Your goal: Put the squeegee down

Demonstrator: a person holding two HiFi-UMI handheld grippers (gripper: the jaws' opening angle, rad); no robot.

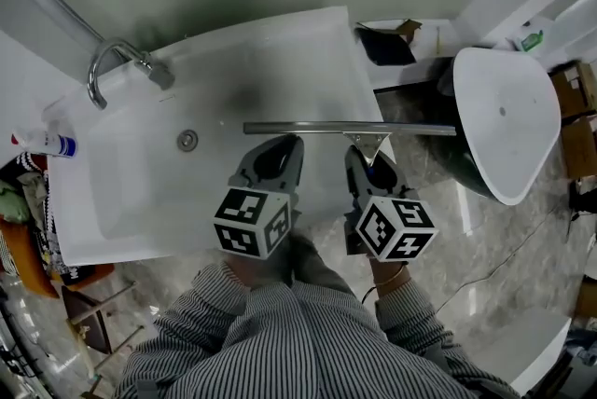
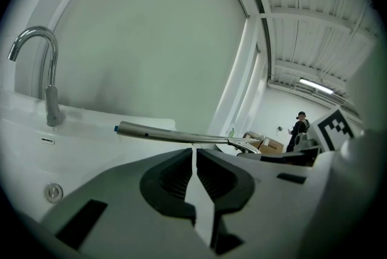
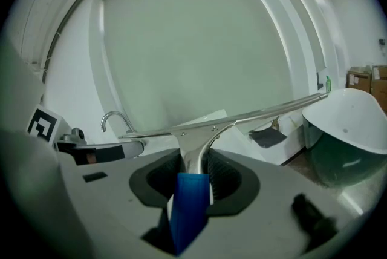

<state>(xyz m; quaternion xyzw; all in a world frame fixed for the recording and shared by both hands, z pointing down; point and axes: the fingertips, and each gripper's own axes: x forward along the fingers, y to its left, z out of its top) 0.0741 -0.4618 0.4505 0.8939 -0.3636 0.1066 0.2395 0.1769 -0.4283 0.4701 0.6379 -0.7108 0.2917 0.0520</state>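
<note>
Head view: right gripper point(image 1: 369, 162) at lower centre-right of frame, left gripper point(image 1: 278, 150) just to its left, both pointing toward the top of the frame over a white sink point(image 1: 308, 43). Striped sleeves point(image 1: 280, 332) along the bottom edge.

Squeegee point(image 1: 350, 129): its long metal bar runs side to side across mid-frame, just past both sets of fingertips. The bar's left end sits over the basin, beyond the left gripper's tips. Its right end reaches past the sink's right rim toward a white oval fixture point(image 1: 504, 117). Cannot tell whether the bar touches the sink.

Right gripper view: right gripper point(image 3: 196, 158) is pinching the squeegee point(image 3: 224, 120) by its stem. The metal neck point(image 3: 195, 152) stands between the two fingers at frame centre, the pads pressed to either side. The blue handle point(image 3: 188, 206) runs back from them toward the bottom of the frame. The bar crosses the frame above the fingertips, rising to the right.

Left gripper view: left gripper point(image 2: 195, 152) has its fingers pressed together at the tips, nothing between them. The squeegee point(image 2: 157, 132) bar passes beyond the tips, apart from them.

Faucet point(image 1: 117, 66) at upper left, drain point(image 1: 187, 140) left of the bar's end.
</note>
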